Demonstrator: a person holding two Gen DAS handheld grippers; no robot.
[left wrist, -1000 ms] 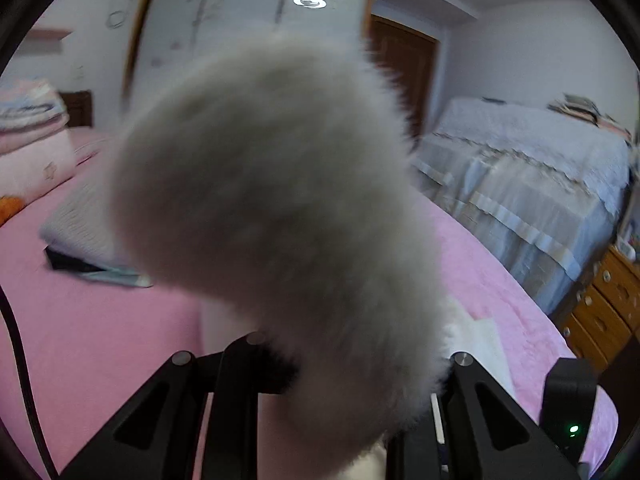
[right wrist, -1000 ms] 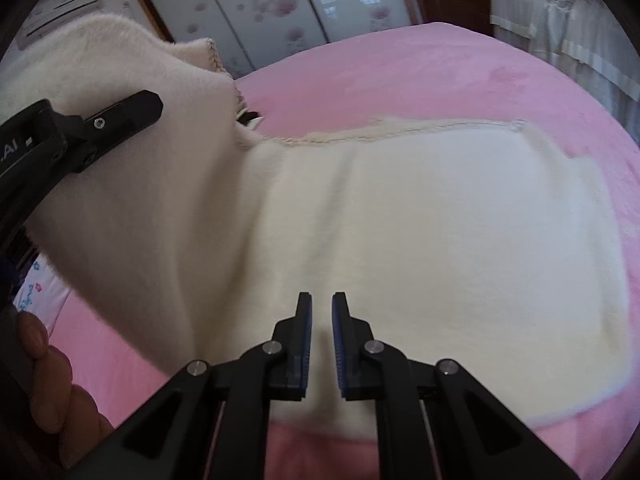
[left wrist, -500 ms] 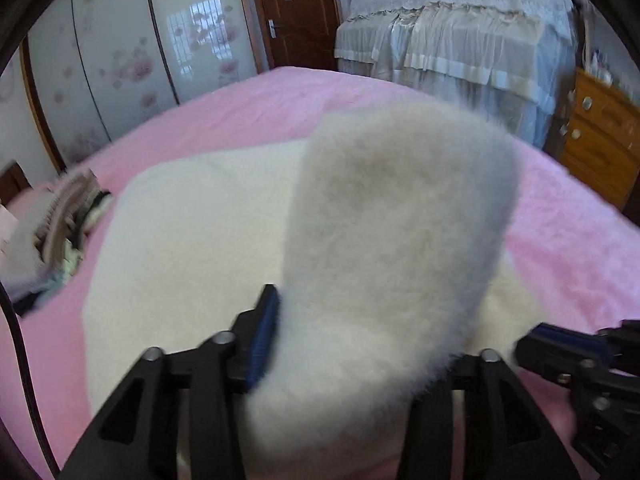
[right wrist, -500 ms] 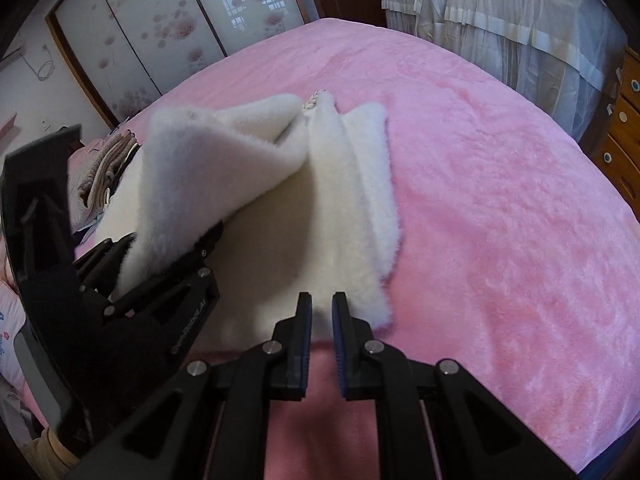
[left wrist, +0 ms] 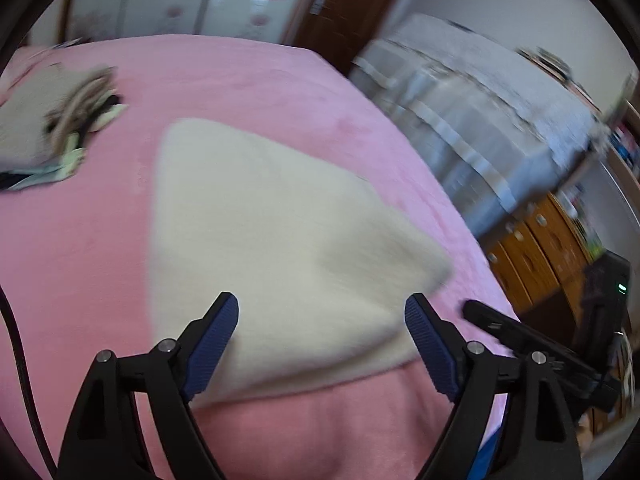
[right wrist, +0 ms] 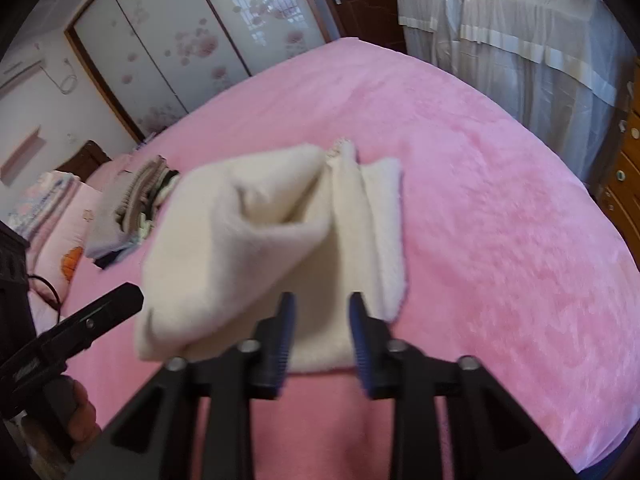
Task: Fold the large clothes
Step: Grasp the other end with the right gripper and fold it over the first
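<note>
Cream garment (right wrist: 256,248): thick fleecy cloth, matt, fuzzy nap. Pink bedspread (right wrist: 500,220): plush cloth, short soft pile, matt. Left gripper (left wrist: 322,340) and right gripper (right wrist: 322,336): black matt plastic arms, blue ribbed pads, small shiny metal pins. Dresser (left wrist: 536,252): varnished wood, semi-gloss, pale knobs. Wardrobe doors (right wrist: 180,44): smooth glossy panels with flower print. Cover (right wrist: 520,32) on the far bed: thin pale cloth, lace trim.

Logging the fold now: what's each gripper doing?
Left gripper: opening, nothing gripped, above the cream fleece garment.
Right gripper: opening, empty.
</note>
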